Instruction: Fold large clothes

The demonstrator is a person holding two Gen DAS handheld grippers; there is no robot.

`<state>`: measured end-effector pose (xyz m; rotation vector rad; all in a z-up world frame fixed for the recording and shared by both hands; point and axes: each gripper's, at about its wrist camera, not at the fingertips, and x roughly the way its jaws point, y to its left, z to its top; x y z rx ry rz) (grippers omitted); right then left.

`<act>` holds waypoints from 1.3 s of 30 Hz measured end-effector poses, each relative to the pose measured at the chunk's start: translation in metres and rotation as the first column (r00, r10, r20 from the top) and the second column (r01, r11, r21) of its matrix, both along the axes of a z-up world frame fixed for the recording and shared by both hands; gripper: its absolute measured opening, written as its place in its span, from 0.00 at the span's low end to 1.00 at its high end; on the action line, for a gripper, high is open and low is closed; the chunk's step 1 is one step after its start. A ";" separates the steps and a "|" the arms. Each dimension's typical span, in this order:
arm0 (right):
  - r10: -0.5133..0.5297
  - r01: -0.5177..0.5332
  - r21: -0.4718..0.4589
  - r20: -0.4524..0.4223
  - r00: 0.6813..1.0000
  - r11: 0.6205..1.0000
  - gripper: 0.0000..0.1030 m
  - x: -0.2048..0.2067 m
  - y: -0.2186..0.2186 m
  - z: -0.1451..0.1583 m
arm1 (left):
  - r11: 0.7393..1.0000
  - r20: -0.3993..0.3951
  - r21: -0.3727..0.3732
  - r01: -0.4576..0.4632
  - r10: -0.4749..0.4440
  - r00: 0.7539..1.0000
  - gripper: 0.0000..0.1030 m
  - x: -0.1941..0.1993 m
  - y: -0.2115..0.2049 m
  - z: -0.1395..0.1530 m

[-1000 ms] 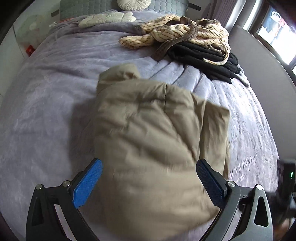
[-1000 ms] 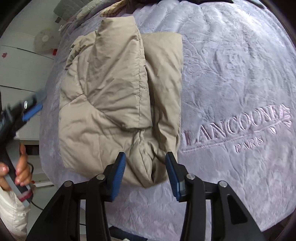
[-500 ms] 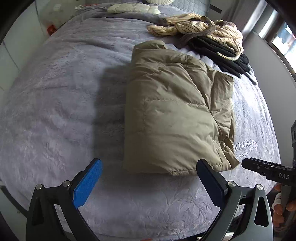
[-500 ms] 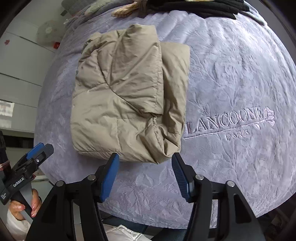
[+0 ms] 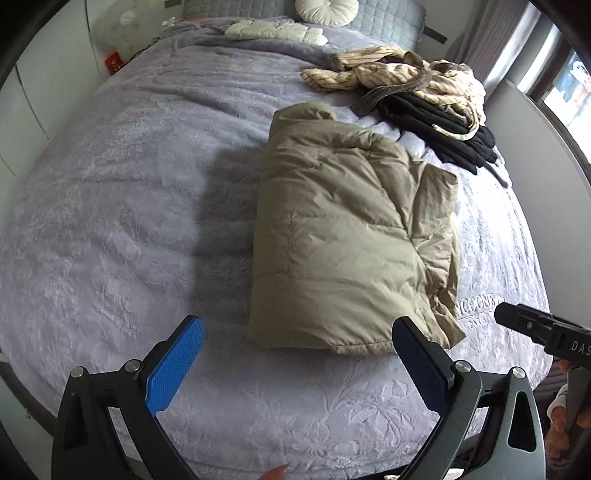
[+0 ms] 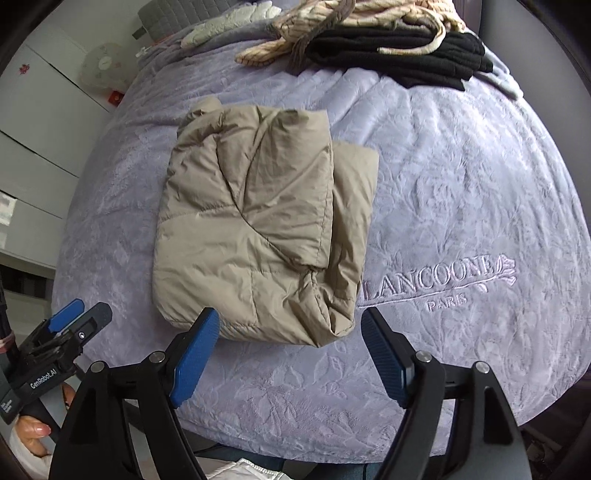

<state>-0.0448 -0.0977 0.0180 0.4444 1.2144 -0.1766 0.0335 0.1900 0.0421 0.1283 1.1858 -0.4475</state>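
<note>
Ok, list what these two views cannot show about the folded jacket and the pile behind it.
- Beige puffer jacket: its zip, sleeves and underside are folded inward in both views.
- Black garments: type hidden under the striped clothing.
- Blanket lettering: covered partly by the jacket, left view.

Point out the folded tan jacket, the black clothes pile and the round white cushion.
Tan jacket (image 5: pixel 343 236): left wrist view, middle of its folded top panel.
Black clothes (image 6: pixel 399 51): right wrist view, middle of the stack.
Round cushion (image 5: pixel 327 9): left wrist view, its centre, at the headboard.
</note>
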 end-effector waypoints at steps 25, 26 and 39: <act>-0.055 0.092 -0.211 0.177 0.983 0.973 1.00 -0.014 0.009 0.072 | 0.999 0.191 0.019 -0.047 0.043 0.981 0.99 -0.010 0.000 0.087; -0.053 0.093 -0.217 0.182 0.982 0.972 1.00 -0.015 0.010 0.074 | 0.999 0.193 0.017 -0.049 0.045 0.980 0.99 -0.012 0.000 0.091; -0.034 0.101 -0.284 0.232 0.972 0.953 1.00 -0.020 0.023 0.094 | 0.998 0.223 0.020 -0.056 0.050 0.974 0.99 -0.023 0.001 0.106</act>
